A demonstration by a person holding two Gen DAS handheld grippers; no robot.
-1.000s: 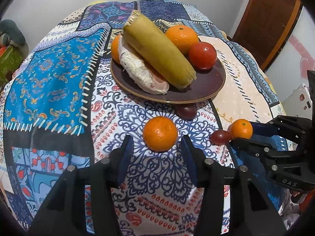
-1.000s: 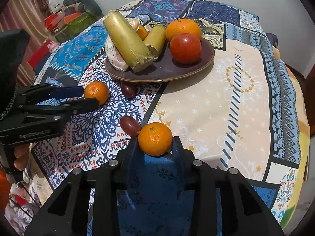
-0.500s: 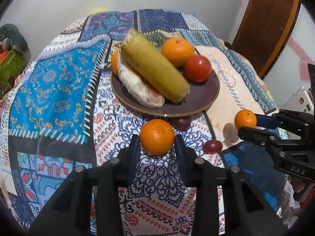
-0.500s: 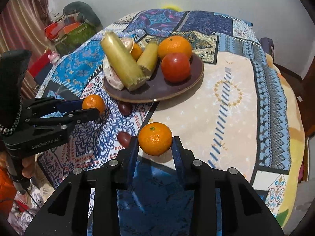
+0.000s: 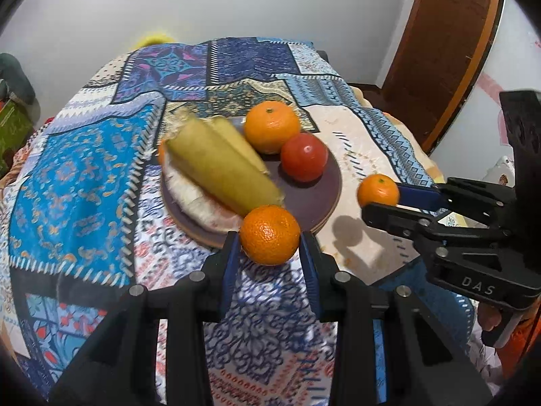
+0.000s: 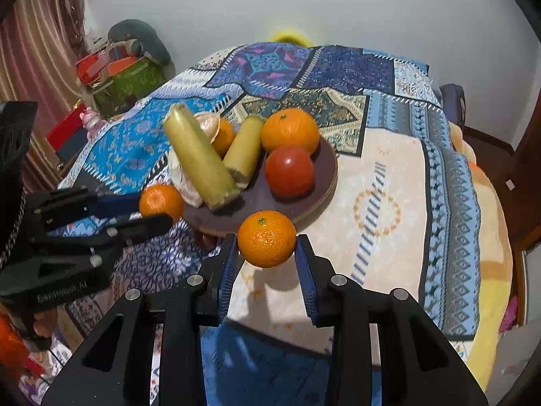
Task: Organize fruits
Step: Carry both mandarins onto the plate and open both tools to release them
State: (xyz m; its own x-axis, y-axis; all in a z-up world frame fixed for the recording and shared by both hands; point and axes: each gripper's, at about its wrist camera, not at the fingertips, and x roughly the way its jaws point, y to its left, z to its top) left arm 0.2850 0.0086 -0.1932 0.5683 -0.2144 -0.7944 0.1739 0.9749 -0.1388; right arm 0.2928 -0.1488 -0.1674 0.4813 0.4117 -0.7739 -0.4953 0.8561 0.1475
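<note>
The left gripper (image 5: 270,257) clamps a mandarin (image 5: 269,234) above the near rim of the crowded brown plate (image 5: 318,199), the right gripper (image 6: 267,253) clamps another mandarin (image 6: 266,238) beside that plate, and either could roll off if released near its rim.

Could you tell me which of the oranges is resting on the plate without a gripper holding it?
The large orange behind the tomato; the others are clamped.

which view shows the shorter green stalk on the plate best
The right wrist view: the shorter green stalk shows full length, leaning between the long stalk and the big orange. The left wrist view shows only a sliver.
</note>
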